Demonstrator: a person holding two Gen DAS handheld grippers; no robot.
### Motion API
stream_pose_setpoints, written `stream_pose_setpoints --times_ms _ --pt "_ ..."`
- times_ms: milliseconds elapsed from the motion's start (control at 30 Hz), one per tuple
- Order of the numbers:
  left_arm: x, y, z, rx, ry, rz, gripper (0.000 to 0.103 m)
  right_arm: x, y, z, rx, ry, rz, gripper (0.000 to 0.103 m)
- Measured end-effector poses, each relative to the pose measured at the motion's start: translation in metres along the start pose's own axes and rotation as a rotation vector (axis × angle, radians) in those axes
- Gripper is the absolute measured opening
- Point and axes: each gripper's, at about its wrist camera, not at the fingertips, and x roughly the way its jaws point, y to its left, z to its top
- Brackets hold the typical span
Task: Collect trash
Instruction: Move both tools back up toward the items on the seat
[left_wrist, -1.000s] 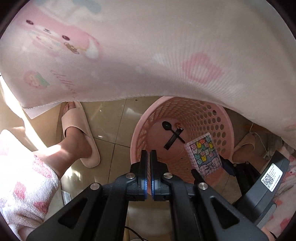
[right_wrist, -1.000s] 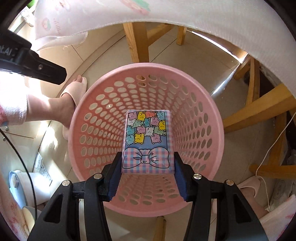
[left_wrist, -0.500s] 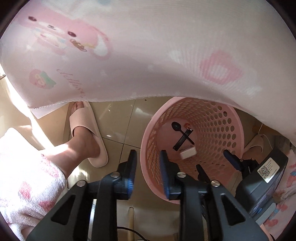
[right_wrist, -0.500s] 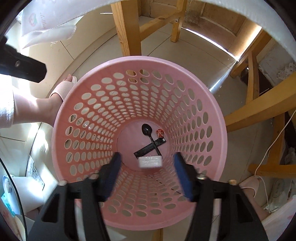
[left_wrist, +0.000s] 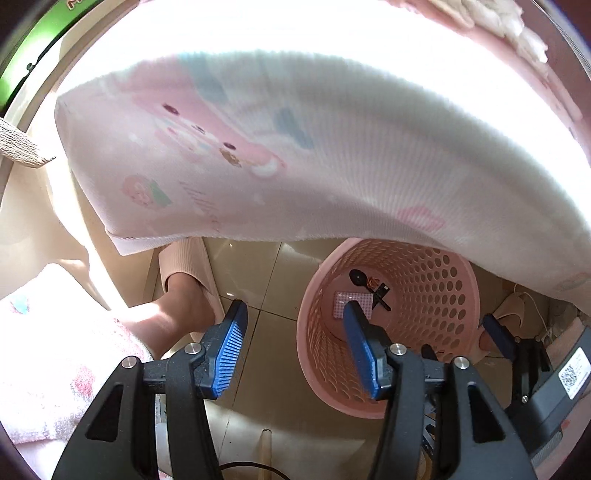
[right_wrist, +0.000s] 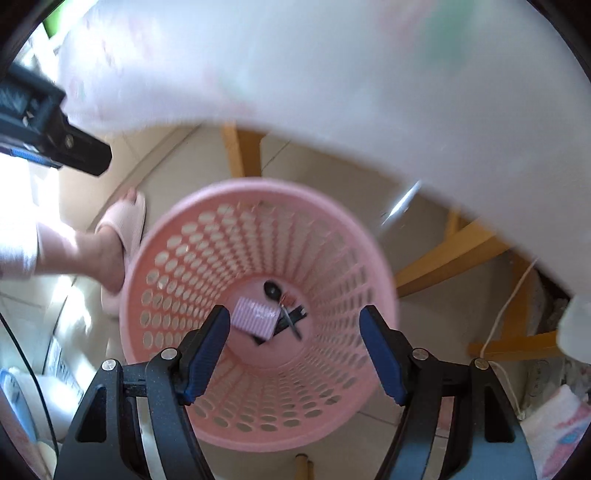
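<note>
A pink perforated basket (right_wrist: 207, 236) stands on the tiled floor; it also shows in the left wrist view (left_wrist: 458, 280). At its bottom lie a pink checked packet (right_wrist: 255, 318), a black plastic spoon (right_wrist: 272, 288) and a black wrapper (right_wrist: 295, 316). The packet (left_wrist: 351, 302) and spoon (left_wrist: 358, 277) also show in the left wrist view. My right gripper (right_wrist: 295, 350) is open and empty above the basket mouth. My left gripper (left_wrist: 293, 347) is open and empty, left of the basket over the floor.
A pink-printed white tablecloth (left_wrist: 295, 147) hangs over the upper half of both views. A foot in a pink slipper (right_wrist: 122, 229) stands left of the basket. Wooden table legs (right_wrist: 240, 151) and a white cable (right_wrist: 506, 310) are behind and right.
My right gripper opened and the checked packet fell to the basket bottom. My left gripper opened from shut. Both grippers rose, with more tablecloth in view.
</note>
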Motion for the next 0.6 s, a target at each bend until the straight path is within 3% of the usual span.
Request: stream_pose_setpoints --times_ms 167,267,467,600 --pt "-0.025 0.003 0.001 0.011 -0.09 0.005 0.054 -0.039 -0.006 0.009 -0.005 -0.089 -0.035 0.075" --pt "-0.039 0.003 0.002 0.018 -0.143 0.004 0.054 -0.058 -0.01 0.014 0.014 -0.126 -0.011 0.075" --pt "-0.065 0.005 0.007 0.0 -0.251 -0.036 0.059 -0.092 -0.013 0.018 0.001 -0.201 -0.003 0.075" --pt "-0.084 0.006 0.007 0.009 -0.352 -0.016 0.066 -0.115 -0.024 0.02 0.069 -0.253 0.017 0.075"
